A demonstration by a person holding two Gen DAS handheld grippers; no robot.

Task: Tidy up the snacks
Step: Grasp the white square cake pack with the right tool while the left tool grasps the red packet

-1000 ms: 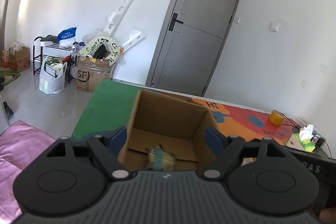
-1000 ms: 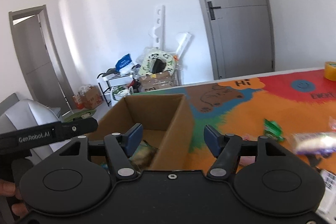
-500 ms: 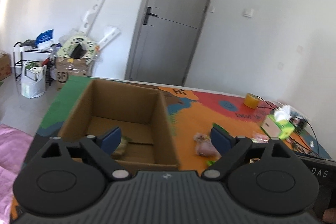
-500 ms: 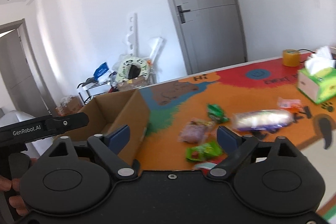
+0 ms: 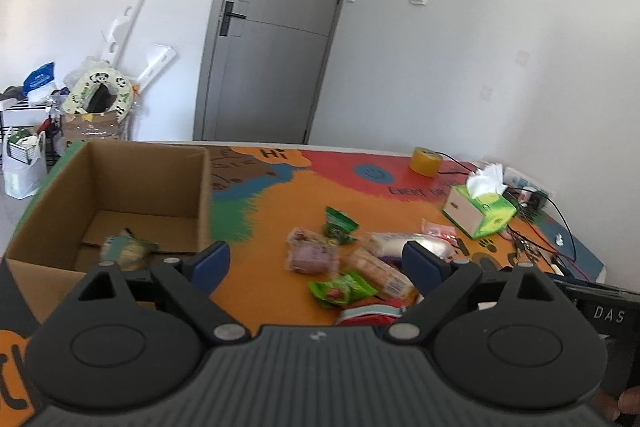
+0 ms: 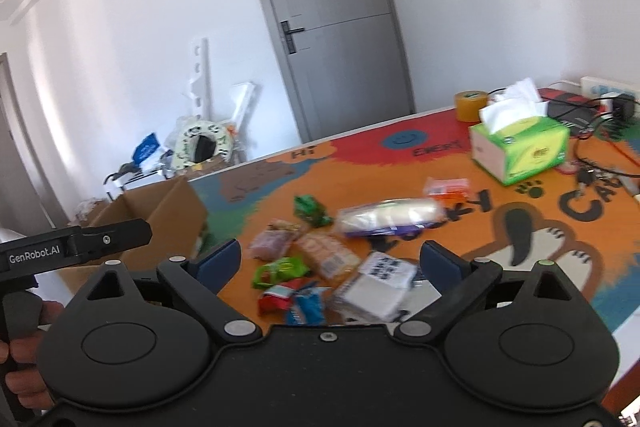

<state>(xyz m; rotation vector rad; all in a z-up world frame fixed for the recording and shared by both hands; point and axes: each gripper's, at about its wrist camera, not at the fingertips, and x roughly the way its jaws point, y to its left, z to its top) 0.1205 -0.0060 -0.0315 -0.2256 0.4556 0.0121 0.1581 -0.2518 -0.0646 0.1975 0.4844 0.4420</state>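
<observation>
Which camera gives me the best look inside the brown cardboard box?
The left wrist view: the brown cardboard box faces it open, showing its floor and one pale wrapped snack inside. The right wrist view catches only the box's outer wall and corner behind the other gripper's handle; its inside is hidden.

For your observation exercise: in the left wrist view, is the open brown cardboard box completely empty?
No, a small pale wrapped snack lies on the floor of the open brown cardboard box.
</observation>
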